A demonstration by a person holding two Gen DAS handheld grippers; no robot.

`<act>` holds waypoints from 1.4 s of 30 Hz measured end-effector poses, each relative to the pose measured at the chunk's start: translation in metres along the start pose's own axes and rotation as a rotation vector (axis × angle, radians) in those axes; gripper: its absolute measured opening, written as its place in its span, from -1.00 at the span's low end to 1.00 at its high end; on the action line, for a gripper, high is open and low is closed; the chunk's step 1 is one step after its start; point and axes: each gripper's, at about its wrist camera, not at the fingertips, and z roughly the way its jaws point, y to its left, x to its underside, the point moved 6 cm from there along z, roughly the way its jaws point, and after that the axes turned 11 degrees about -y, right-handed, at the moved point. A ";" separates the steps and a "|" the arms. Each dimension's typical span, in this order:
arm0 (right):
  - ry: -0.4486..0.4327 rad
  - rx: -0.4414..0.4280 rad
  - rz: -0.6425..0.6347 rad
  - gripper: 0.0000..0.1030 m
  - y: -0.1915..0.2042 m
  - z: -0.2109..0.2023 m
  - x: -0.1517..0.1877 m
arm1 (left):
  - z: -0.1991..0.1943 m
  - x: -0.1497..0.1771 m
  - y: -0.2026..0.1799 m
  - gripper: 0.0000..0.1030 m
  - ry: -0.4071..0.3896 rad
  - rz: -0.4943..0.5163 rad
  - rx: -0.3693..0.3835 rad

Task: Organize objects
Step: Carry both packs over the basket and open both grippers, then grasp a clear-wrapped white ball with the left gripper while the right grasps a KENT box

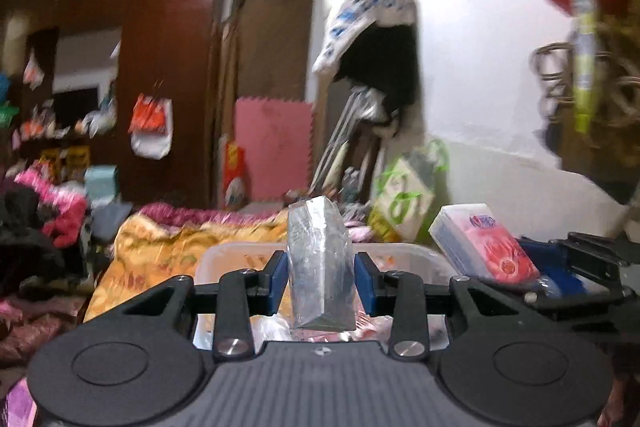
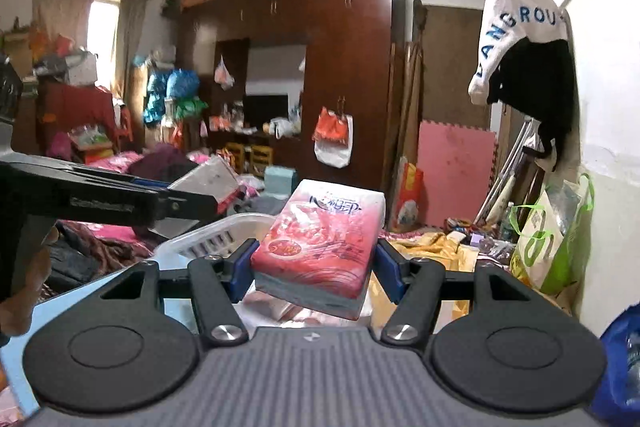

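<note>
My left gripper [image 1: 320, 277] is shut on a clear-wrapped silvery packet [image 1: 320, 263], held upright above a white plastic basket [image 1: 224, 259]. My right gripper [image 2: 314, 267] is shut on a red and pink tissue pack [image 2: 320, 239], held just above the table. In the left wrist view the tissue pack [image 1: 484, 243] and the right gripper [image 1: 568, 263] show at the right, close beside the basket. In the right wrist view the left gripper [image 2: 188, 201] reaches in from the left with the packet [image 2: 208, 181], over the basket [image 2: 216, 235].
A yellow patterned bedcover [image 1: 160, 251] lies beyond the basket. A green and white bag [image 2: 548, 247] leans on the white wall at the right. A dark wooden wardrobe [image 2: 340, 67] and a pink foam mat [image 2: 454, 171] stand at the back. Clothes piles [image 1: 40, 227] lie at the left.
</note>
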 end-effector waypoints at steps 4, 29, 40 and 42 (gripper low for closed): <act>0.079 0.035 -0.035 0.27 -0.008 0.040 0.009 | 0.033 0.011 0.009 -0.21 0.044 -0.019 -0.064; 0.068 0.067 0.045 1.00 -0.024 -0.062 0.070 | -0.006 0.158 -0.029 0.58 0.268 0.205 -0.032; 0.161 0.053 0.136 1.00 0.001 -0.041 0.113 | -0.004 0.167 -0.015 0.01 0.287 0.203 -0.102; 0.184 0.043 0.172 1.00 0.006 -0.033 0.119 | -0.010 0.163 -0.006 -0.02 0.261 0.210 -0.126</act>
